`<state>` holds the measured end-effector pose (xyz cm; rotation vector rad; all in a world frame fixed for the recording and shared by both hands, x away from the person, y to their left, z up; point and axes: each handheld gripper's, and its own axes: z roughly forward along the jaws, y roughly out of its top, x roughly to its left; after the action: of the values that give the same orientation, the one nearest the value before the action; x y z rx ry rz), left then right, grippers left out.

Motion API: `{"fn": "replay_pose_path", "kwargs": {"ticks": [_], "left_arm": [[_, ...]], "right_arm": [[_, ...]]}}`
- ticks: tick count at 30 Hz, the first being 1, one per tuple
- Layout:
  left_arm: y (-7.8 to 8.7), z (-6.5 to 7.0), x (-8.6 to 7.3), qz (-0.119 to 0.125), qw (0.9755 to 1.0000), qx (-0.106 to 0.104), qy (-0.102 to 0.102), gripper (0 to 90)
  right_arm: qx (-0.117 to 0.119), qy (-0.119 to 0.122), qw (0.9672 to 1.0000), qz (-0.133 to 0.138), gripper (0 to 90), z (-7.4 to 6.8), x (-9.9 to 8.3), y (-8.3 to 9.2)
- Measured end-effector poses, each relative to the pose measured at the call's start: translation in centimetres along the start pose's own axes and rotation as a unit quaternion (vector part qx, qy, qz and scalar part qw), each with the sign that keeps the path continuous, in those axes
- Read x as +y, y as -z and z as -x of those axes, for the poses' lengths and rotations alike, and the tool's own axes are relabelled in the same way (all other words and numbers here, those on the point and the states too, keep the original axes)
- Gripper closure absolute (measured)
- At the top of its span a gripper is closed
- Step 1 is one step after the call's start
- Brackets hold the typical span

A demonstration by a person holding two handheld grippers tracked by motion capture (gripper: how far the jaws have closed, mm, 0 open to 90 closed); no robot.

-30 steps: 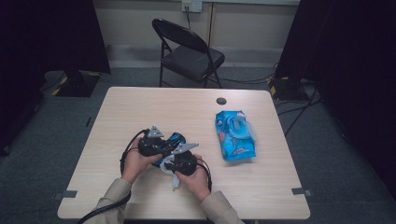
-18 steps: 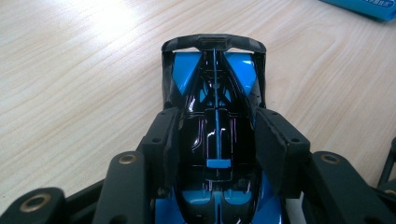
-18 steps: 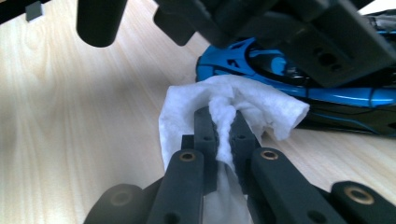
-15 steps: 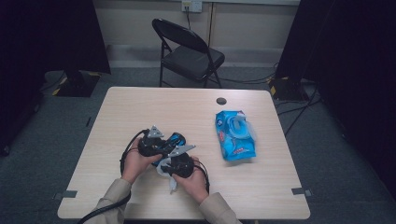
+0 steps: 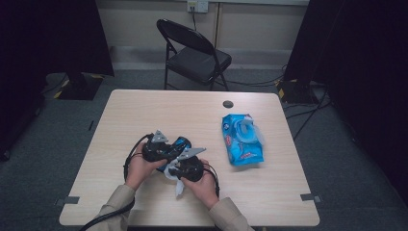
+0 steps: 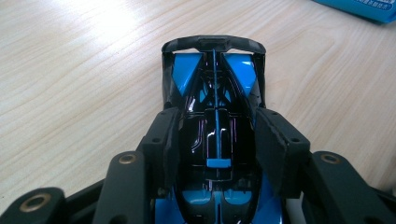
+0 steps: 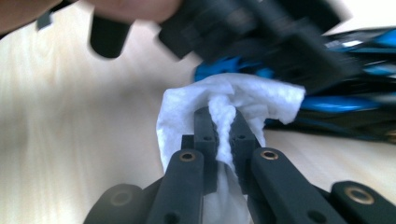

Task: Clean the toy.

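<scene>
Your left gripper (image 6: pixel 217 140) has its fingers (image 6: pixel 163 140) clamped on either flank of the blue-and-black toy car (image 6: pixel 215 93), whose rear wing juts out beyond the fingertips just over the table (image 6: pixel 70 70). Your right gripper (image 7: pixel 219 126) has its fingers (image 7: pixel 205 130) pinched tight on a bunched white wipe (image 7: pixel 233 100) — the cloth bulges out past the fingertips and presses against the car's blue bodywork just ahead of them, while its tail hangs back below the jaws.

From above, the two grippers (image 5: pixel 156 147) (image 5: pixel 187 166) sit close together near your edge of the table, the car between them. The blue wipe packet (image 5: pixel 243 139) lies well apart from your fingers, out beyond the right gripper — flat on the wood, its lid flap open.
</scene>
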<state>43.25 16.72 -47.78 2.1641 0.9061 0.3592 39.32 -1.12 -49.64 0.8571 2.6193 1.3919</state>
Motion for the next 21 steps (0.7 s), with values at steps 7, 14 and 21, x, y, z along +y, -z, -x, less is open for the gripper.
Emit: {"fn": "replay_pose_path", "kwargs": {"ticks": [7, 14, 21], "left_arm": [[0.0, 0.0, 0.0, 0.0, 1.0, 0.001, 0.002, 51.2], [0.0, 0.0, 0.0, -0.001, 1.0, -0.001, 0.0, 51.1], [0.0, 0.0, 0.0, -0.002, 1.0, -0.002, 0.001, 51.2]], "right_arm": [[-0.031, -0.019, 0.9992, 0.02, 86.2, 1.9, 0.0, 1.5], [-0.098, -0.045, 0.9933, 0.042, 86.3, 4.6, -0.1, 3.1], [-0.122, -0.071, 0.9894, 0.035, 86.3, 6.7, -0.3, 3.1]]}}
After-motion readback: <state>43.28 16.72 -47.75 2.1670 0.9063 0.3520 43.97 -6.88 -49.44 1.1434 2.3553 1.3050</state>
